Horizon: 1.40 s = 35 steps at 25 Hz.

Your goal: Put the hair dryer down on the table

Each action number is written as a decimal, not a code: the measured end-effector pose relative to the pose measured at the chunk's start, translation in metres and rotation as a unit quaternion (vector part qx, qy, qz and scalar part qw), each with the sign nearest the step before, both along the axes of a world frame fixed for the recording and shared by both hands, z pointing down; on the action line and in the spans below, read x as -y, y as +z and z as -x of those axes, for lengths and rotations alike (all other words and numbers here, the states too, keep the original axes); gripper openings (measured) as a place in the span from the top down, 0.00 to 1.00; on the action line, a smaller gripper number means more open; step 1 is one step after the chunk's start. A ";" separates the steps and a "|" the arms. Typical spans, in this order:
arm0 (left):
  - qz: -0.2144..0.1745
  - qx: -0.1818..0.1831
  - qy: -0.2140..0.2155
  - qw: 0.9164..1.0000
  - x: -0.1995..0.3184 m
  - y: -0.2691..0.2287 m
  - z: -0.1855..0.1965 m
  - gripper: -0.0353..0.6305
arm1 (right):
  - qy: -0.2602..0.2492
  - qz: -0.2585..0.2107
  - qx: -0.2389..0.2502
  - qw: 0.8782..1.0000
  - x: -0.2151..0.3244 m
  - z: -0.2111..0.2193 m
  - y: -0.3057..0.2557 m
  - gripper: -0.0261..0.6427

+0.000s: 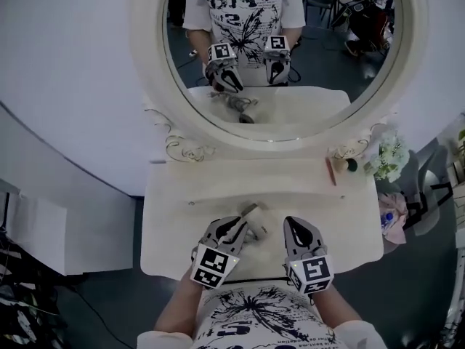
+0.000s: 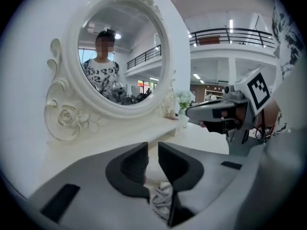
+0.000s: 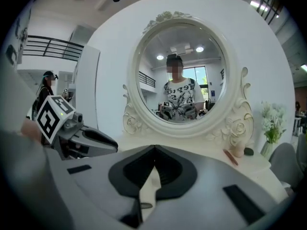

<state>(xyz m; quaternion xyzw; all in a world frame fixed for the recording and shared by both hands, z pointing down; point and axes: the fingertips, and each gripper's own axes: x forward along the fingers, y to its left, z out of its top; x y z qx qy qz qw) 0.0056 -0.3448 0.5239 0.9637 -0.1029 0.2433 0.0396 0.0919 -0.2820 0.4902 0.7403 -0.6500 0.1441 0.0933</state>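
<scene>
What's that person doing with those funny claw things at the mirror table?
A person is at a white dressing table with a gripper in each hand. The left gripper is at a pale hair dryer, which looks to be lying on the tabletop near the front edge. Its jaws are only a narrow gap apart, and I can't tell whether they are squeezing the dryer. The right gripper is just beside it, shut and holding nothing.

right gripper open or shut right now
Shut. In the right gripper view, the grey right gripper has its dark jaw tips touching, with nothing held between them.
</scene>
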 end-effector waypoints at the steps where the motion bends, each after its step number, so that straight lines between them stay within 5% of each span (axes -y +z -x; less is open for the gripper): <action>1: -0.009 -0.008 -0.011 1.000 0.005 -0.009 0.003 0.85 | -0.005 -0.005 -0.008 1.000 0.003 0.003 -0.004 0.94; 8: -0.048 -0.062 -0.088 0.993 0.041 -0.059 0.038 0.91 | -0.030 -0.046 -0.020 0.998 0.023 0.019 -0.033 0.94; 13: -0.060 -0.163 -0.140 0.975 0.060 -0.104 0.059 0.91 | -0.034 -0.080 -0.007 0.996 0.027 0.025 -0.050 0.94; 19: -0.080 -0.215 -0.146 0.962 0.066 -0.127 0.065 0.91 | -0.041 -0.100 -0.015 0.994 0.032 0.024 -0.063 0.94; 25: -0.085 -0.233 -0.131 0.960 0.060 -0.133 0.059 0.91 | -0.047 -0.106 -0.018 0.993 0.033 0.023 -0.065 0.94; 35: -0.083 -0.214 -0.114 0.966 0.053 -0.125 0.052 0.91 | -0.045 -0.105 -0.012 0.993 0.028 0.024 -0.061 0.94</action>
